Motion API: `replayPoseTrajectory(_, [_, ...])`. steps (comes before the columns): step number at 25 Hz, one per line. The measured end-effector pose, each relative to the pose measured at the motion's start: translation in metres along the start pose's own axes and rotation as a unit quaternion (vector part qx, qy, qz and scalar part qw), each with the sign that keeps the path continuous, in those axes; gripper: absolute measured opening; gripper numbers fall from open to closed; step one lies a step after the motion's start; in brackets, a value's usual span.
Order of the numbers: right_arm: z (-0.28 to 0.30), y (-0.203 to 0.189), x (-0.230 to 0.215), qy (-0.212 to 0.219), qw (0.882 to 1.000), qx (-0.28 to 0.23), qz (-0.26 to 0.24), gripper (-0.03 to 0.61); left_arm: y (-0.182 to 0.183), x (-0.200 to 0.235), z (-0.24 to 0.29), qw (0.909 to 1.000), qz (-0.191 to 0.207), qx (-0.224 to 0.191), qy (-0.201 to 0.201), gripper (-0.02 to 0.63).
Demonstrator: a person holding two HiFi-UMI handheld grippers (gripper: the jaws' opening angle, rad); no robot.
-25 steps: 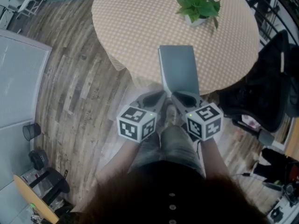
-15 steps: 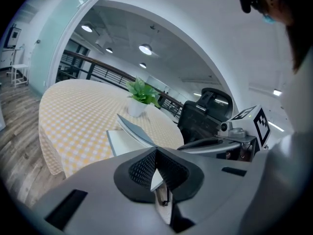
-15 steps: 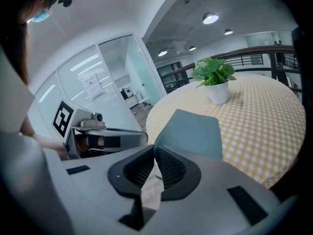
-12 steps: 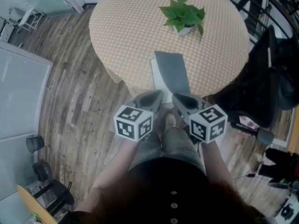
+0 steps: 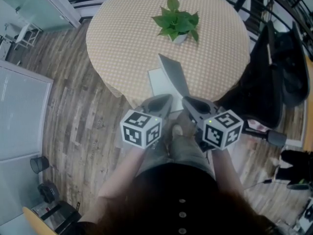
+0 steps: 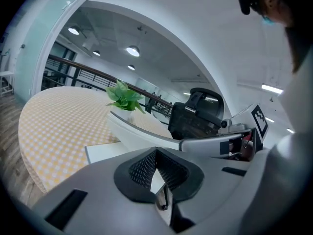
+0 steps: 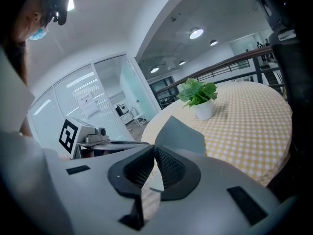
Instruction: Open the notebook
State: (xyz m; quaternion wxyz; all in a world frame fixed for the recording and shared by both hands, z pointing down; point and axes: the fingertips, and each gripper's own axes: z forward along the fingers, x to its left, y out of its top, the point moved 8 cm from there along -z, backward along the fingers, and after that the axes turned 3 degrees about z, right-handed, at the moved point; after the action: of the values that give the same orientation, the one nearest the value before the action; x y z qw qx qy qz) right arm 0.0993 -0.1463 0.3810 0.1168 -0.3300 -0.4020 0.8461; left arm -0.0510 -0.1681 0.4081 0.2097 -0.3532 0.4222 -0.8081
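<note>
- Notebook (image 5: 161, 84) is lying at the near edge of the round table (image 5: 122, 38), on the yellow-checked cloth, w/ its long side running away from the person.
- Its grey cover (image 5: 175, 76) is lifting clear of the white page (image 5: 156, 82). It's standing steeply and bowing a bit, and in the head view the page is showing on its left.
- R gripper (image 7: 154, 150) is pinching the near end of that cover. Its pads are pressing together at the tips, and in the right gripper view the cover is rising just beyond them.
- In the left gripper view the cover's edge is running as a curved band from near the plant pot straight into the R gripper's fingers.
- L gripper (image 6: 156, 152) is closed, pads meeting tip to tip. It's pointing at the near edge of the white page.
- A white sliver is showing in the gap behind its pads, but can't tell whether any paper is being pinched there.
- Both grippers are sitting side by side in front of the person, tips near each other and just at the notebook's near edge.
- L marker cube (image 5: 142, 128) and R marker cube (image 5: 222, 129) are facing up toward the head cam.
- Potted plant (image 5: 175, 26) is standing in a white pot further across the table, apart from the notebook.
- Person's legs in jeans (image 5: 188, 151) are showing under the grippers, w/ one shoe (image 5: 177, 130) resting on the wood floor (image 5: 73, 106).
- Black chair (image 5: 274, 67) is standing at the table's right side.
</note>
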Motion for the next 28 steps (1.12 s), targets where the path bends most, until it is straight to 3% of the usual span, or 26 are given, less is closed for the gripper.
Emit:
replayPoseTrajectory(9, [-0.022,0.004,-0.02,-0.018,0.999,-0.031,0.035,0.031,0.016,-0.022,0.025,0.9991,0.025,0.005,-0.032,0.009])
replayPoseTrajectory(28, [-0.063,-0.008,-0.087,-0.087,0.993,-0.043,0.073,0.031,0.016,-0.05,0.075,0.9976,0.031,0.039,-0.048,0.009])
